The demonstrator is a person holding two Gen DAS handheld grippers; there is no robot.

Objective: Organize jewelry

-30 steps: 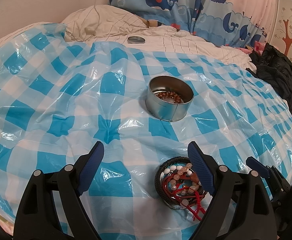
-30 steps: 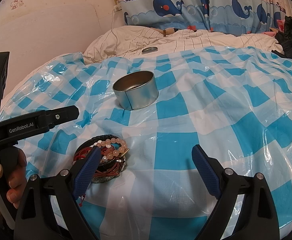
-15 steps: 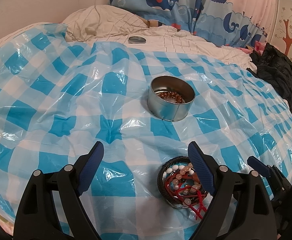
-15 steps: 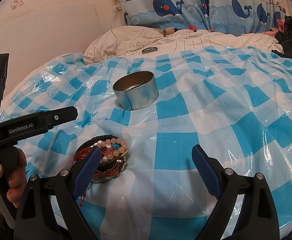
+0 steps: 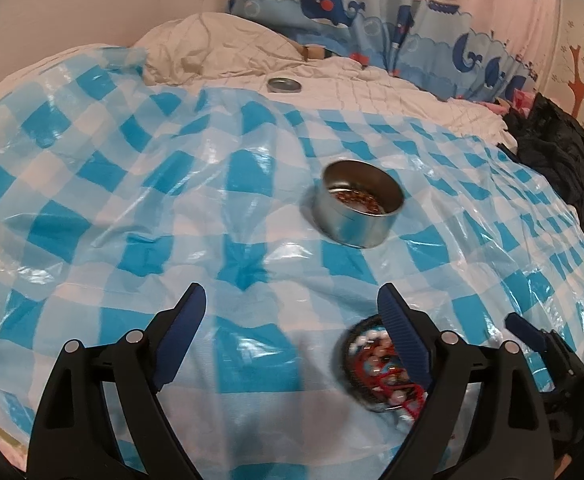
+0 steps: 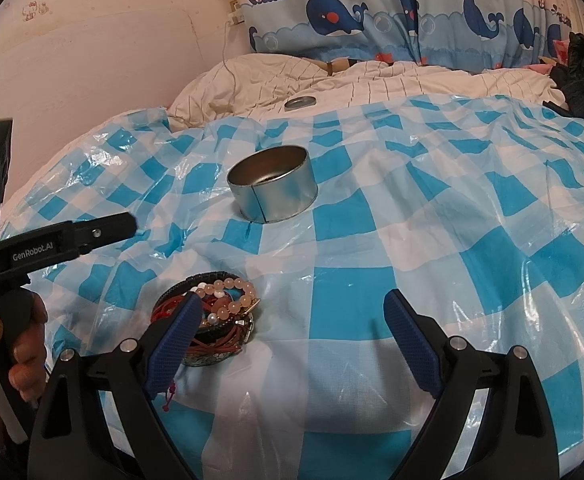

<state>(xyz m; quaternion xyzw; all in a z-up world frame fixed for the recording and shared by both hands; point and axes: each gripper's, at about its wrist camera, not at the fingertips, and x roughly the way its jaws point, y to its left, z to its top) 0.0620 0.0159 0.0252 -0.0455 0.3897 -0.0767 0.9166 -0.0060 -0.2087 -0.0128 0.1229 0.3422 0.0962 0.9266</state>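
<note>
A round metal tin [image 5: 361, 208] stands on the blue-and-white checked plastic sheet [image 5: 132, 200], with a brown bead bracelet [image 5: 355, 201] lying inside it. Nearer to me lies a pile of bracelets [image 5: 373, 364]: pink beads, red cords and a dark braided band. My left gripper [image 5: 292, 296] is open and holds nothing; the pile lies by its right finger. In the right wrist view the tin [image 6: 272, 190] stands beyond the pile [image 6: 216, 316]. My right gripper [image 6: 292, 300] is open and holds nothing, and its left finger overlaps the pile's near edge.
A metal lid [image 5: 284, 85] rests on the striped white bedding behind the sheet. Dark clothing [image 5: 555, 160] is heaped at the right edge of the bed. A person's hand [image 6: 12, 340] holds the left gripper's handle at the left of the right wrist view.
In the left wrist view the tin and the bracelet pile now sit slightly further right, and the pile is blurred. The right wrist view is unchanged.
</note>
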